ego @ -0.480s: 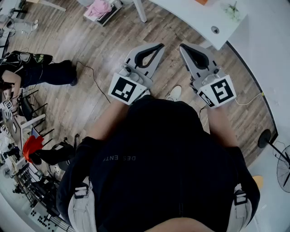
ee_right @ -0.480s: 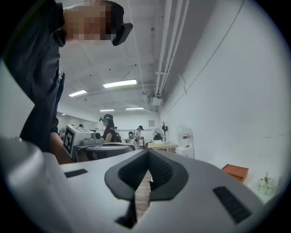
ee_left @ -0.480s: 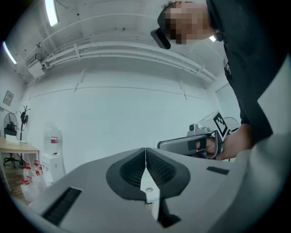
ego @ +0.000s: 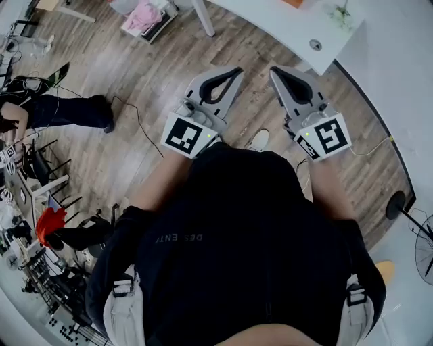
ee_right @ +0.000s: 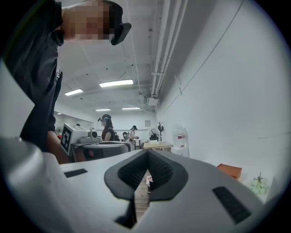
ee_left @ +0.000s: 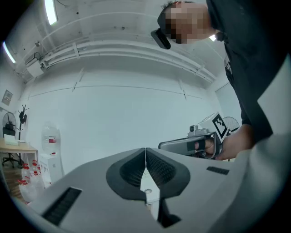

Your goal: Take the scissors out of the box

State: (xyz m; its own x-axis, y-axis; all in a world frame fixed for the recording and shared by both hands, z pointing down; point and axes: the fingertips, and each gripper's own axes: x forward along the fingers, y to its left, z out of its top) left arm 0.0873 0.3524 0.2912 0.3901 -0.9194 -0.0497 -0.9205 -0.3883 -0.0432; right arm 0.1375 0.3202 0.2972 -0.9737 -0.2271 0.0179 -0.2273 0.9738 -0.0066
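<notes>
The left gripper (ego: 237, 70) and right gripper (ego: 275, 69) are both clenched on nothing, jaws pressed together, side by side above the wood floor (ego: 135, 74). No view shows the scissors or box. Pale lettering on the person's dark top (ego: 174, 238) is unclear.

Left gripper (ego: 237, 69) and right gripper (ego: 275, 69) side by side above wooden floor (ego: 135, 74), white table (ego: 284, 23) beyond

The left gripper (ego: 235, 70) and right gripper (ego: 275, 70) hang side by side before the table (ego: 270, 23). A cloth (ego: 144, 13) lies left of the table.
</notes>
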